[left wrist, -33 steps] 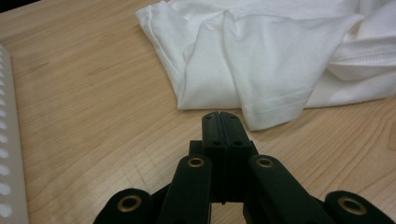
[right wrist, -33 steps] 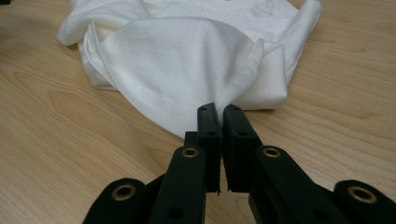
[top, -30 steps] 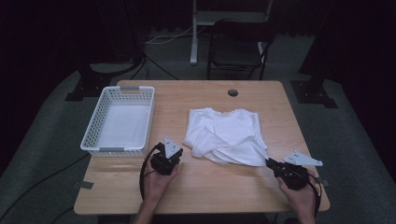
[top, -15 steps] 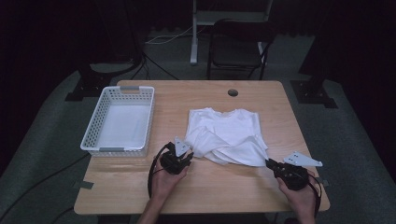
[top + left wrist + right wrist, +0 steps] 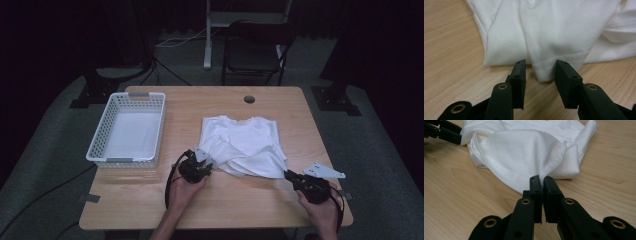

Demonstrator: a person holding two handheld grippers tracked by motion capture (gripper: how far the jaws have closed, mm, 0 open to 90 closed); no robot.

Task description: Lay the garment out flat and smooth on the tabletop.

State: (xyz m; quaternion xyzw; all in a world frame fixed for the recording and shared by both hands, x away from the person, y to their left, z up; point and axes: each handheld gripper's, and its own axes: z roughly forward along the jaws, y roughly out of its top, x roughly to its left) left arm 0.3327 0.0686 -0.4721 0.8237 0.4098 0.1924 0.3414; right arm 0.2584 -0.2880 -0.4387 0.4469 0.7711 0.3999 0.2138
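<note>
Shirt (image 5: 243, 145): crumpled, mid-desk (image 5: 150, 200), right of basket (image 5: 127, 127) | Left claw (image 5: 537, 71): jaws just opening, moved in, hem corner between them, ungripped | Right claw (image 5: 541, 182): pinching hem | Next: likely left grasp.

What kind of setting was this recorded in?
Probably a lab or studio set up for recording: a lone wooden table on grey carpet amid dark surroundings, stand bases and cables around it, and a folding chair behind.
</note>
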